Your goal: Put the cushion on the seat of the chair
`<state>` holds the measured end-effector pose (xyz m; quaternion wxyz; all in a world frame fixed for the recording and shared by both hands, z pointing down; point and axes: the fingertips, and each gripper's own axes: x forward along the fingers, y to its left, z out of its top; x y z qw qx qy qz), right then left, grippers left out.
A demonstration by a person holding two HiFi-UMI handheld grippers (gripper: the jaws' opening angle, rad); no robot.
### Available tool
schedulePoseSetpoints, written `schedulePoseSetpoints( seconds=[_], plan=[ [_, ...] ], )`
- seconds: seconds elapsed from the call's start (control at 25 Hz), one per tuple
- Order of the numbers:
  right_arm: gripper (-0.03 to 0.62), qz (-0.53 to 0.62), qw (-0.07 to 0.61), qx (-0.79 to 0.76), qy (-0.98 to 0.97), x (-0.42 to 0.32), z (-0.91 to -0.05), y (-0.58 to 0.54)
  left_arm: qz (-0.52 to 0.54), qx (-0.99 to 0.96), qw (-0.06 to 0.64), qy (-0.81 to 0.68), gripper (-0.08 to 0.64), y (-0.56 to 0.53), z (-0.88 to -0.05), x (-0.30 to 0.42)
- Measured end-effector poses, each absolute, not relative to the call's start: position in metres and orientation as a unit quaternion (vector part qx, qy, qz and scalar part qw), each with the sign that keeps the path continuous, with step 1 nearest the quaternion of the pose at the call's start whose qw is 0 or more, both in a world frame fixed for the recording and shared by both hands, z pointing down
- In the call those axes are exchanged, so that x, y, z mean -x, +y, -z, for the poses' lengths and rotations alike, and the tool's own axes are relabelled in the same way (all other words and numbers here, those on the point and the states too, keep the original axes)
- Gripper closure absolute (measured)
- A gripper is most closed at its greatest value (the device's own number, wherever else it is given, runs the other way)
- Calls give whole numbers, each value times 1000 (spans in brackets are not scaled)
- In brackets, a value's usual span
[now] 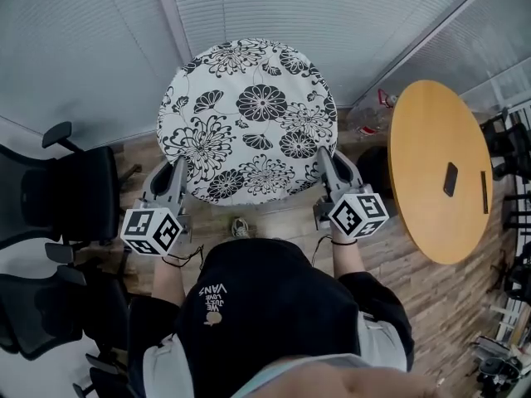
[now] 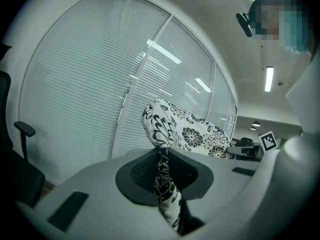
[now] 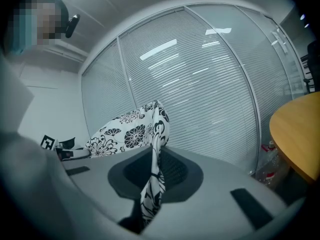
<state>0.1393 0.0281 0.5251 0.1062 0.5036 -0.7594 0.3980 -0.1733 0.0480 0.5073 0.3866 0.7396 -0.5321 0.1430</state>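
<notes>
Left gripper [image 1: 177, 175] and right gripper [image 1: 324, 161] each pinch the cushion [image 1: 247, 118] stretched between them; it looks soft, light, floppy, so opposite rim holds suit it.

I see the cushion [image 1: 247, 118], round and white with a black flower print, held up with its printed face toward my head camera. Its near edge is pinched on either side by the left gripper [image 1: 177, 175] and right gripper [image 1: 325, 164]. A black office chair [image 1: 73, 191] stands apart, to its left.
</notes>
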Motion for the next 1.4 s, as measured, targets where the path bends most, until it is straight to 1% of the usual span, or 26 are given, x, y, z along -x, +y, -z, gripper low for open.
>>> schedulePoseSetpoints(
  seconds=[0.72, 1.0, 1.4],
  plan=[
    [557, -400, 106, -490, -767, -136, -522, 27, -148, -736, 383, -538, 514, 50, -502, 169],
    [557, -375, 100, -506, -771, -135, -520, 34, -131, -750, 369, -533, 514, 52, -508, 173],
    [557, -379, 116, -502, -768, -138, -522, 29, -145, -741, 376, -537, 514, 48, -507, 172]
  ],
)
